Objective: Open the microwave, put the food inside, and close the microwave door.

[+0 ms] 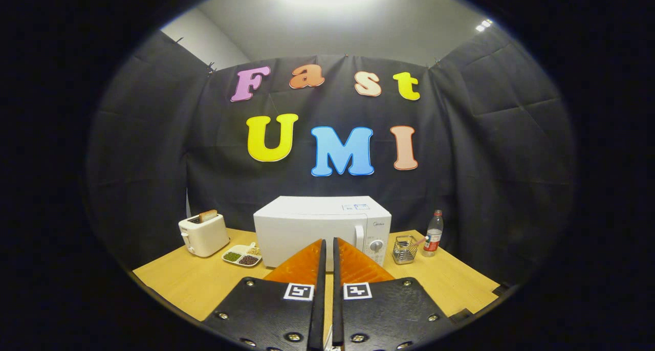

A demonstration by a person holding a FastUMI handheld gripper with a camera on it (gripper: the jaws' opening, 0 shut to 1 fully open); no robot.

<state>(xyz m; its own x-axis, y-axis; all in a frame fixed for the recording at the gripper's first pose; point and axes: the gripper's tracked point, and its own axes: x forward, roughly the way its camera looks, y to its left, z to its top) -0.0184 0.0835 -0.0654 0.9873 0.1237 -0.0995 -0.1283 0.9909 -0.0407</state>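
A white microwave [317,231] stands at the back of the wooden table [189,284], its door shut, with a vertical handle [359,237] and a round knob [376,245] on its right side. A white divided plate of food [242,255] lies to its left, in front of the toaster. My gripper [328,242] is shut with nothing between its fingers, the tips close together. It points at the microwave's door from some way back over the table.
A white toaster [203,233] with a slice of bread in it stands at the back left. Right of the microwave are a small wire basket [405,249] and a clear bottle with a red label [433,234]. Black cloth walls close in the table.
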